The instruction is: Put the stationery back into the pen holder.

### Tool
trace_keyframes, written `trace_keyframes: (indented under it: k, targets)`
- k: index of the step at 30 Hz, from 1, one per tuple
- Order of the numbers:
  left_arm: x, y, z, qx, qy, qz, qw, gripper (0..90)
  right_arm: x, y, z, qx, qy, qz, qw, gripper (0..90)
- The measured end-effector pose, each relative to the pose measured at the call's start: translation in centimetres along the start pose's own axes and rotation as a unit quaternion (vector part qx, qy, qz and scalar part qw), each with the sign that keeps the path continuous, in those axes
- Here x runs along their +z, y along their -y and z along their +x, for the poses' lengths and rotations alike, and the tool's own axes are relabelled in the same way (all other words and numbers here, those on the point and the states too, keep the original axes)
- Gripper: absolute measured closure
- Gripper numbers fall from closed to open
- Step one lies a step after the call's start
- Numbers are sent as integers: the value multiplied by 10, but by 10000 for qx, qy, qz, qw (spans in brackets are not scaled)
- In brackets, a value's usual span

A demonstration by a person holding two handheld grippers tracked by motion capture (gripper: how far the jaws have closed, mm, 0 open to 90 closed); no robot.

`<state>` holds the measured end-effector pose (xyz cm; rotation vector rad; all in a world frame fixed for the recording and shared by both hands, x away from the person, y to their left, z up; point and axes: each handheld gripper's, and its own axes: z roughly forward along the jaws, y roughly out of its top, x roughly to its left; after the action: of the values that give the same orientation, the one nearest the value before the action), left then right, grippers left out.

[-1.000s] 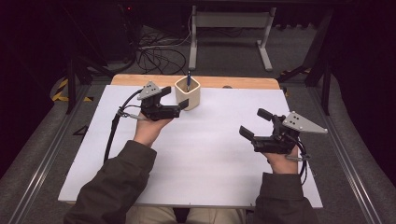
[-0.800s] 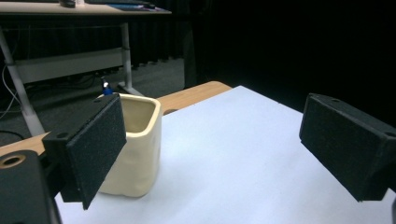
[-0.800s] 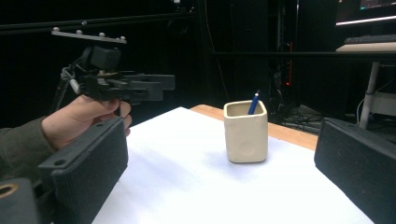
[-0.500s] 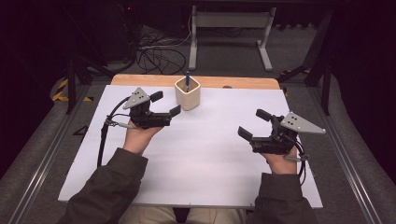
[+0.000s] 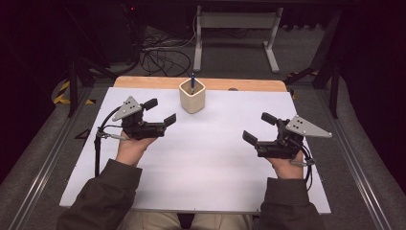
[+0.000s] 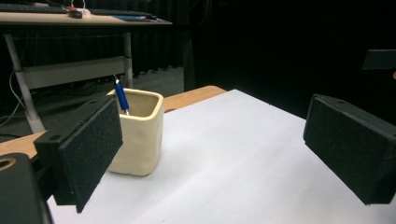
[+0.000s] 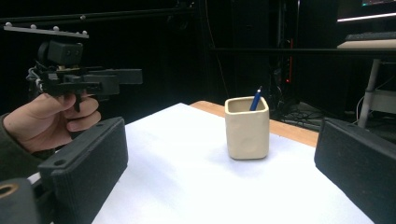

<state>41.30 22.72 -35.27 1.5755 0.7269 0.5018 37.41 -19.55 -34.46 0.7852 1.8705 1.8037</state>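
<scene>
Near the far edge of a white-covered table, a cream cup stands upright with a blue pen leaning inside it, tip down, its upper end poking above the rim. A person's two hands each hold a gripper above the bare white surface. The left gripper hovers just left of the cup, apart from it, its jaws spread wide and holding nothing. The right gripper hangs well off to the right, jaws likewise parted and empty. Judging by this layout, the main risk is a tip-over: the cup looks light and narrow-based, so a jaw that clips its wall on the approach could shove it along the smooth sheet or knock it toward the wooden strip at the table's back edge. The slim pen offers little to grip and could slide between the pads or lever the cup over if pulled at an angle. The cup is squarish with rounded corners and a slightly dimpled, matte glazed look; the pen is glossy plastic; the jaw pads are flat black slabs of grainy foam.
</scene>
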Motion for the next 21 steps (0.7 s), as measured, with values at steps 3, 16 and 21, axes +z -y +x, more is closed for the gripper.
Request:
trace_keyframes:
  k: [3,16,21]
  targets:
    - [-5,2,1,-21,-30,-21,10000,56,0,0,0,3,10,7,10000,34]
    - [-27,9,1,-41,-68,-79,9999,52,0,0,0,-19,43,2,10000,33]
    - [-35,12,1,-7,-76,-95,9999,49,0,0,0,-25,46,-10,10000,34]
